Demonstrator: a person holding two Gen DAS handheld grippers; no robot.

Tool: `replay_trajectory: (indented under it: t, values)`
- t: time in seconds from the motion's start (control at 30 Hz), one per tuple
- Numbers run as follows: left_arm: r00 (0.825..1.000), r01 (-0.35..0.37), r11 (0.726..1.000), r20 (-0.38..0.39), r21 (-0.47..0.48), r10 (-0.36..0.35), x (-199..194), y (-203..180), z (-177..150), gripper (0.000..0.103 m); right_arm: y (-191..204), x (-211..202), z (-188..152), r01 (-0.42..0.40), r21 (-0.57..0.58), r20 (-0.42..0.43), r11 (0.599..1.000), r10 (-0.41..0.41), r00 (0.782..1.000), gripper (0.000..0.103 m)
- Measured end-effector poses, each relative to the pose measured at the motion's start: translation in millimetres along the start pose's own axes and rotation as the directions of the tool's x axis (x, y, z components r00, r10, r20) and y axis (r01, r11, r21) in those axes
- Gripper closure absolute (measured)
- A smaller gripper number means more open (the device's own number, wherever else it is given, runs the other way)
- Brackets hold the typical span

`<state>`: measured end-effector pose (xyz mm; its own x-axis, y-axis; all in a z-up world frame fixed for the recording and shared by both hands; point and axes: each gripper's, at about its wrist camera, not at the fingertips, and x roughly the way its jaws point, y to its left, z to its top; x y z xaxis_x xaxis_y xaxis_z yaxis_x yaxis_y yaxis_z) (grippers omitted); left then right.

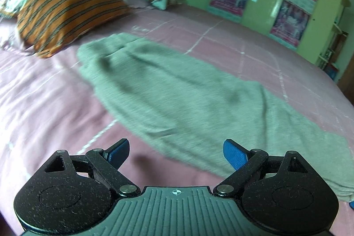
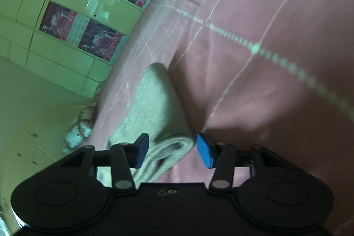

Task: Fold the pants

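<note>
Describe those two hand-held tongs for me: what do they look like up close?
Both look alike. The left tongs have black speckled linkage arms with silver rivets, round black housings, bright blue textured pads, and a ribbed grey body bearing a small crosshair mark. The right tongs have the same black arms and blue pads, on a smooth black body.

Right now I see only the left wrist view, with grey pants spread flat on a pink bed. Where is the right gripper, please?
Observer: The right gripper is at a folded end of the pants, close to the side edge of the bed.
Operator: Does it grip the cloth there?
Observer: No. The folded cloth lies between its fingers, but the jaws stand apart, and there is a small gap next to one blue pad.
Operator: What lies beyond that end of the pants?
Observer: The bed stops just past it, and then a pale floor shows below.
</note>
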<state>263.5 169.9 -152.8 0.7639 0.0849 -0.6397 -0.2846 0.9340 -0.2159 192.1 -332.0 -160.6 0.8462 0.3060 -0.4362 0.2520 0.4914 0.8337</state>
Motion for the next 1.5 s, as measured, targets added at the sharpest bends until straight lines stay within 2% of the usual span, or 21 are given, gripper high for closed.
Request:
replay_trajectory:
  t: [0.17,0.3,0.33,0.37,0.53,0.63,0.77,0.9,1.0,1.03,1.07,1.1,1.13,1.17,1.23,1.27,1.3,1.33,1.37,1.43,1.5]
  values:
    - [1.000,0.006,1.000,-0.003,-0.024,-0.006,2,11,-3,0.012,16,23,-12,0.048,-0.032,0.029,0.998,-0.047,0.998,0.049]
    - [0.999,0.016,1.000,0.028,0.016,-0.016,1,1,2,0.012,24,19,-18,0.019,-0.040,0.034,0.999,-0.018,0.999,0.050]
    - [1.000,0.011,1.000,0.025,0.010,-0.012,4,3,4,0.012,18,15,-18,0.033,-0.021,0.041,0.999,-0.032,0.999,0.054]
    - [1.000,0.009,1.000,0.021,-0.001,-0.009,6,7,5,0.012,13,13,-19,0.031,0.000,0.046,1.000,-0.031,0.998,0.058]
    - [1.000,-0.018,0.997,0.021,-0.075,0.020,19,44,13,0.012,9,4,-19,0.037,0.016,0.044,0.999,-0.037,0.998,0.060]
    - [0.999,-0.011,0.984,0.044,-0.176,0.019,32,81,26,0.012,6,8,-14,0.044,0.059,0.036,0.997,-0.046,0.998,0.060]
    - [0.994,0.106,0.957,0.018,-0.271,-0.105,69,125,50,0.012,16,6,-17,0.058,0.007,0.035,0.998,-0.058,0.998,0.056]
    - [0.978,0.207,0.930,0.030,-0.305,-0.207,102,147,70,0.012,30,9,-23,0.088,-0.070,0.050,0.994,-0.085,0.995,0.054]
    - [0.961,0.276,0.894,0.070,-0.354,-0.269,120,160,78,0.012,49,11,-29,0.142,-0.154,0.088,0.978,-0.129,0.988,0.053]
    - [0.957,0.287,0.889,0.077,-0.356,-0.278,123,160,78,0.023,54,12,-32,0.163,-0.177,0.105,0.971,-0.146,0.984,0.053]
    - [0.960,0.278,0.897,0.076,-0.343,-0.268,125,159,78,0.048,62,13,-35,0.198,-0.216,0.126,0.956,-0.173,0.977,0.053]
    - [0.958,0.283,0.891,0.064,-0.354,-0.279,128,162,77,0.063,74,17,-41,0.251,-0.283,0.152,0.926,-0.215,0.965,0.053]
    - [0.950,0.311,0.871,0.089,-0.380,-0.300,128,166,73,0.065,85,20,-47,0.297,-0.347,0.184,0.890,-0.246,0.952,0.053]
    - [0.945,0.327,0.865,0.107,-0.380,-0.310,128,168,71,0.065,98,20,-57,0.341,-0.404,0.248,0.849,-0.257,0.934,0.053]
    - [0.941,0.337,0.867,0.116,-0.367,-0.317,128,170,67,0.065,119,21,-76,0.380,-0.470,0.325,0.796,-0.244,0.914,0.045]
    - [0.939,0.345,0.863,0.119,-0.368,-0.324,129,170,66,0.065,128,22,-85,0.411,-0.484,0.351,0.773,-0.259,0.900,0.045]
    - [0.937,0.349,0.864,0.118,-0.363,-0.329,131,171,67,0.065,135,24,-93,0.409,-0.499,0.352,0.764,-0.252,0.901,0.045]
    - [0.936,0.351,0.865,0.117,-0.358,-0.332,132,171,67,0.065,142,29,-101,0.369,-0.543,0.321,0.754,-0.220,0.921,0.045]
    - [0.934,0.355,0.863,0.116,-0.359,-0.336,134,172,68,0.065,152,39,-111,0.331,-0.608,0.277,0.722,-0.198,0.940,0.045]
    - [0.932,0.362,0.860,0.117,-0.360,-0.343,136,174,68,0.065,172,59,-134,0.324,-0.706,0.253,0.629,-0.203,0.946,0.042]
    - [0.929,0.369,0.856,0.117,-0.362,-0.351,137,178,68,0.065,184,77,-153,0.287,-0.765,0.220,0.577,-0.185,0.958,0.039]
